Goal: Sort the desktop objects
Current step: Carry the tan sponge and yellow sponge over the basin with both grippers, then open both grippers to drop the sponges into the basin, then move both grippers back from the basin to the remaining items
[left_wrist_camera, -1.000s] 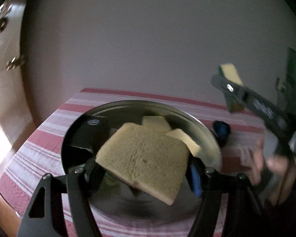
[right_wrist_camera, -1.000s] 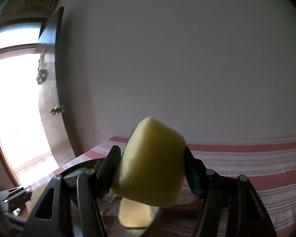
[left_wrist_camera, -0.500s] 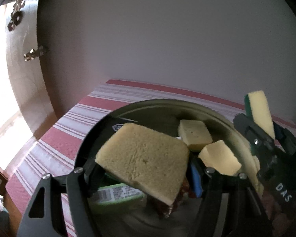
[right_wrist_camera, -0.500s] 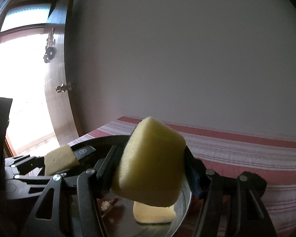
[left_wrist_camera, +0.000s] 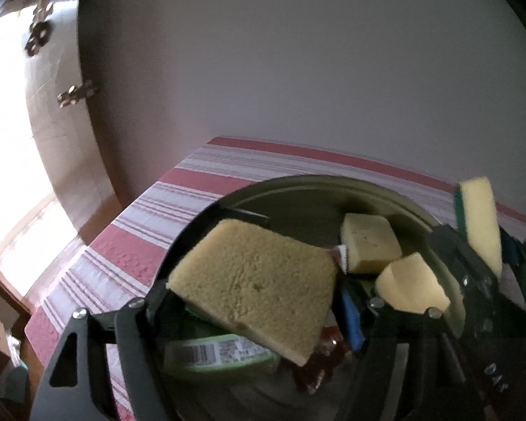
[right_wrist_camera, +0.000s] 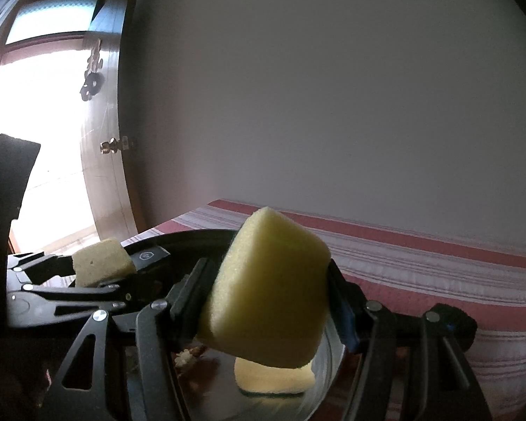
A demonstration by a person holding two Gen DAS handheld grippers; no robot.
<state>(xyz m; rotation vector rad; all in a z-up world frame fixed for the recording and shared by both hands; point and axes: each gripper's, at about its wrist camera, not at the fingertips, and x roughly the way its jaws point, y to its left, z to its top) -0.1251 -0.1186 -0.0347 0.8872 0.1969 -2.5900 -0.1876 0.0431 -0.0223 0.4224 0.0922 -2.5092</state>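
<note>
My left gripper (left_wrist_camera: 254,294) hangs over a metal basin (left_wrist_camera: 298,179) with a flat tan sponge (left_wrist_camera: 256,280) between its fingers. Its jaws are opening, and the sponge still sits between the pads, tilted. My right gripper (right_wrist_camera: 266,291) has a yellow sponge (right_wrist_camera: 270,287) with a green scouring side between its pads. Those jaws are opening too, and the pads still touch the sponge. In the left wrist view the right gripper (left_wrist_camera: 480,245) stands over the basin's right rim. The left gripper (right_wrist_camera: 98,270) is at the left of the right wrist view.
Two yellow sponges (left_wrist_camera: 368,245) (left_wrist_camera: 410,287), a green labelled packet (left_wrist_camera: 221,351) and a reddish wrapper (left_wrist_camera: 319,361) lie in the basin. A red-and-white striped tablecloth (left_wrist_camera: 140,231) ends at the left. Beyond it stands a door (left_wrist_camera: 77,93). A dark round thing (right_wrist_camera: 452,319) lies at the right.
Both grippers came in over the basin and tilted down, then stayed put. The right finger of the left gripper has moved slightly outward. Both sponges remain between their pads.
</note>
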